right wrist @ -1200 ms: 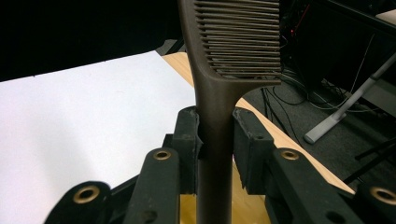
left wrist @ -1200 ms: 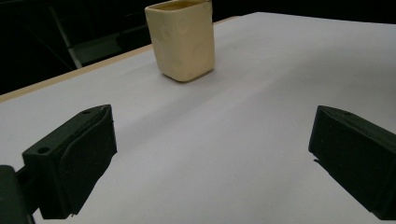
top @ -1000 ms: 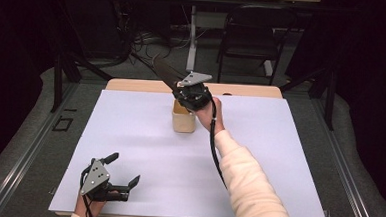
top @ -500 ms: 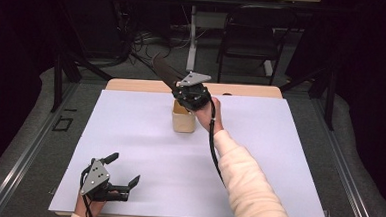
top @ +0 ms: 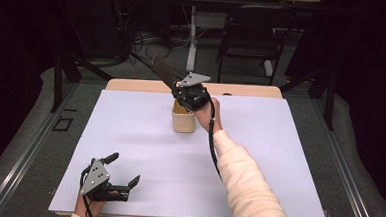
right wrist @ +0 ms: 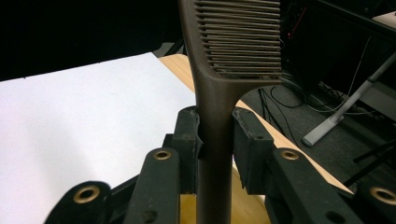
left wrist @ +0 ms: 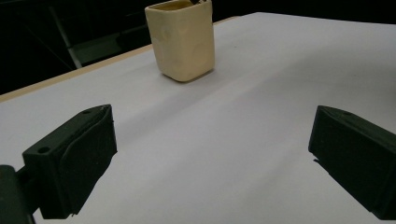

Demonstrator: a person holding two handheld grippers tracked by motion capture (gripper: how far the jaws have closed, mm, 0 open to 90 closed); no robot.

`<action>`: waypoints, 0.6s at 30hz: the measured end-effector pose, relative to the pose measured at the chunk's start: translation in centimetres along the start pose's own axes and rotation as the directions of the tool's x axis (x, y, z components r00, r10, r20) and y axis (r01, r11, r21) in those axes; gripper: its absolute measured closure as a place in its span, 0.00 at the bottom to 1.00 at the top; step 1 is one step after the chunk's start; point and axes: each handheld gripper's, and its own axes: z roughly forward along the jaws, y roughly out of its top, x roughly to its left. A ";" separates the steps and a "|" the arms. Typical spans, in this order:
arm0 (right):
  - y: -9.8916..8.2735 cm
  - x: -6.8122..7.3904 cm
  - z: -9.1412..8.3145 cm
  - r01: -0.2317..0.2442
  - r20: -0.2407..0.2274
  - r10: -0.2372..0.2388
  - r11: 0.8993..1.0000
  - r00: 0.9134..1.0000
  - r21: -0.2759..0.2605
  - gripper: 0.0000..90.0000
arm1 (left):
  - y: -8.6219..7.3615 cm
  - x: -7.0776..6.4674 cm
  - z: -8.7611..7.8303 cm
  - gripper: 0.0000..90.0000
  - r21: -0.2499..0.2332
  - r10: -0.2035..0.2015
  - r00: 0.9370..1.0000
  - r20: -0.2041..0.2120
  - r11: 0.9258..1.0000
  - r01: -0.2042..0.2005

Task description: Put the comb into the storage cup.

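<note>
The comb was dark brown plastic, with a long plain handle that widened into a head of fine, close-set teeth. It was clamped by the handle, just below the teeth, between the two pads of the right hand-held gripper, and its lower end reached down into the cup. In the high view the comb slanted up and away to the left, above the cup's open mouth. The cup was a small cream-coloured container with rounded corners and slightly tapered walls, standing upright on the white table, towards its far edge and near the middle. In the left gripper view the cup showed faint dents on its side.
</note>
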 end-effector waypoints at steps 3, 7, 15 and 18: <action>-0.1 0.0 0.1 -0.001 0.001 0.001 1.000 1.000 0.006 0.80 | 0.0 0.0 0.0 0.01 0.000 0.000 1.000 0.002 1.000 0.000; -0.3 -0.1 0.2 -0.006 -0.001 0.006 1.000 1.000 0.008 0.80 | 0.0 0.0 0.0 0.01 0.000 0.001 1.000 -0.001 1.000 -0.001; -0.8 -0.2 0.4 -0.010 0.003 0.010 1.000 1.000 0.024 0.80 | 0.0 0.0 0.0 0.01 0.001 0.001 1.000 0.002 1.000 -0.001; -1.0 -0.3 0.5 -0.015 0.005 0.015 1.000 1.000 0.026 0.80 | 0.0 0.0 0.0 0.01 0.001 0.000 1.000 0.001 1.000 0.000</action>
